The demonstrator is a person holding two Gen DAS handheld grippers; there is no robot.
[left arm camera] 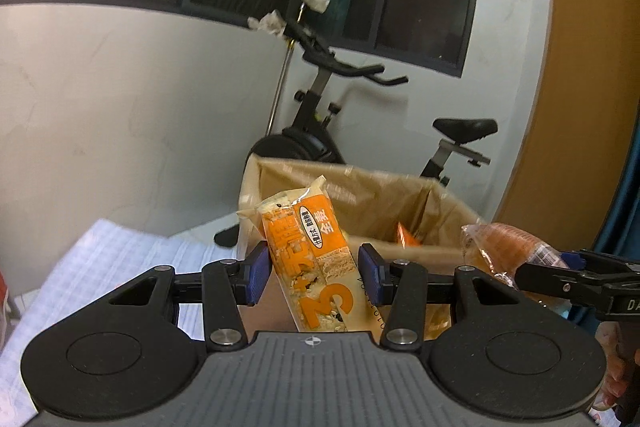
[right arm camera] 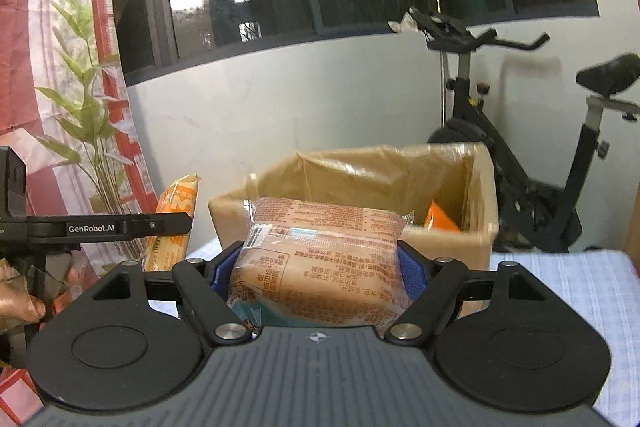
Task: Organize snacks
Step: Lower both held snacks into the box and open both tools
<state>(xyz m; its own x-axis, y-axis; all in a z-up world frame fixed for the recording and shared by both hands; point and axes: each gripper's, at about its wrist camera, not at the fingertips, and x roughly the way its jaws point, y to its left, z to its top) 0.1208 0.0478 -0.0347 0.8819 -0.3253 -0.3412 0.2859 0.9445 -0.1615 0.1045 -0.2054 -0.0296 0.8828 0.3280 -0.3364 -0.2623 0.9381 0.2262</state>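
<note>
Nearest, left gripper [left arm camera: 316, 277] pinches tall orange snack bar pack [left arm camera: 310, 259], held upright, slightly tilted. Right gripper [right arm camera: 320, 273] clamps wide brown printed snack pack [right arm camera: 320, 259] between blue pads. Just beyond both, open cardboard box [right arm camera: 256, 207] on white checked cloth [right arm camera: 560, 279], orange packet [right arm camera: 440, 219] inside. Far right, black exercise bike [left arm camera: 316, 131] against white wall, dark window above.
</note>
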